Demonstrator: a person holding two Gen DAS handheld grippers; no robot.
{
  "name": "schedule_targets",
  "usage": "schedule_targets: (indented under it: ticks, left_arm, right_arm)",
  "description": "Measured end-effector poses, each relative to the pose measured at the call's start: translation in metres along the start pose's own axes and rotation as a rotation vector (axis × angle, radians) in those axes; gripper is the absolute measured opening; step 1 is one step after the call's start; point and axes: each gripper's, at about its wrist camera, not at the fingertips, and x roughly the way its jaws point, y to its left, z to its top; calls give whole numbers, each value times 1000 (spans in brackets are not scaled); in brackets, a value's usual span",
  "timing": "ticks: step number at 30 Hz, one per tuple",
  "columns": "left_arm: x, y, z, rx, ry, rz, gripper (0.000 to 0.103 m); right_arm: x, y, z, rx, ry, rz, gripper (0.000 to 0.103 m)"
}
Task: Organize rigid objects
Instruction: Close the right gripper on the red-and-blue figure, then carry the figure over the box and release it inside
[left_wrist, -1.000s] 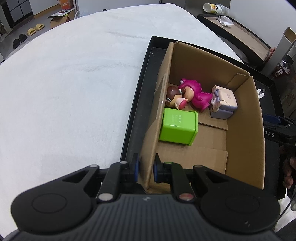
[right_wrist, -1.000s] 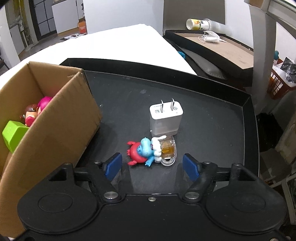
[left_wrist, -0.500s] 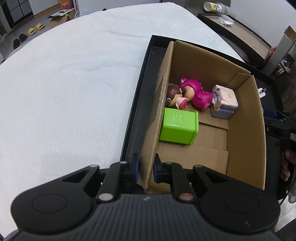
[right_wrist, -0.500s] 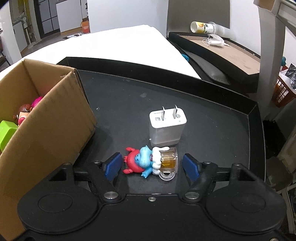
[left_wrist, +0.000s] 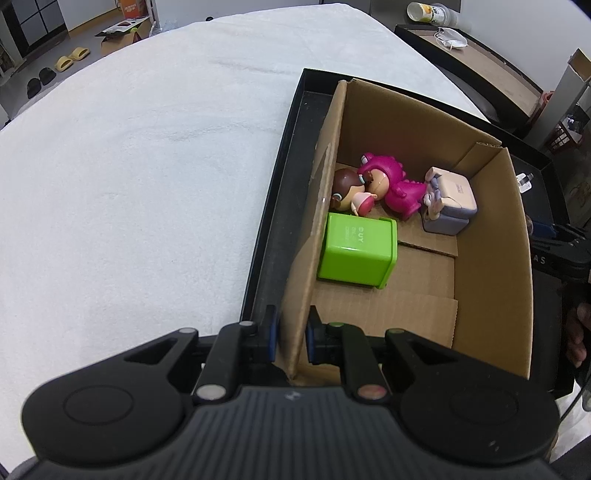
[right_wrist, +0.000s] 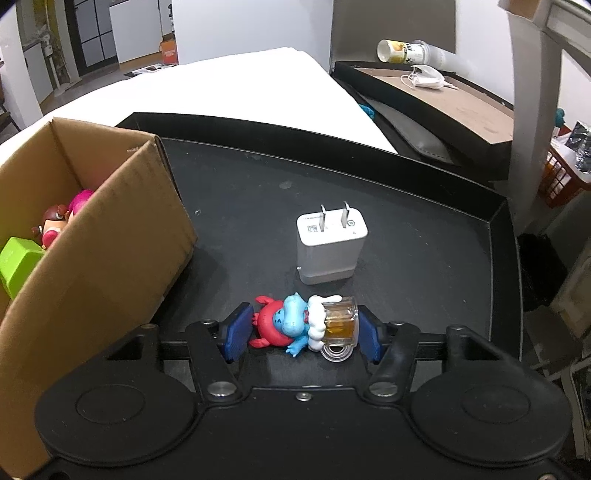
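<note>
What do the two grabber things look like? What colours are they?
Both are black plastic. The left gripper and right gripper each have two round discs on a ribbed body, silver screw heads, angular black fingers and blue pads. The left one also shows small green and reddish dots.

Left hand-held gripper (left_wrist: 290, 338) clamped shut; right hand-held gripper (right_wrist: 303, 330) pads nearly closed.

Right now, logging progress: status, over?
Left gripper shut on box wall. Right gripper open, straddling figurine. Charger just beyond.
</note>
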Motion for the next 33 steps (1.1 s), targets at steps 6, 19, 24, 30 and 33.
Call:
schedule_targets:
  ticks: [6, 19, 24, 30, 33]
  left_arm:
    - [0, 0, 0, -1, -1, -1, 14]
    - [-5, 5, 1, 0, -4, -32, 14]
    - [-5, 5, 1, -2, -4, -43, 14]
    - [-5, 7, -2, -12, -6, -65, 15]
    - [-5, 8, -2, -16, -7, -70, 15]
  right_arm:
    - [-17, -1, -1, 47, -1, 15, 58]
    - [-58, 8, 3, 104, -6, 4, 58]
    - [-69, 15, 2, 112, -6, 4, 58]
    - [-82, 28, 5, 104, -15, 3, 58]
    - [-90, 37, 11, 89, -30, 3, 58]
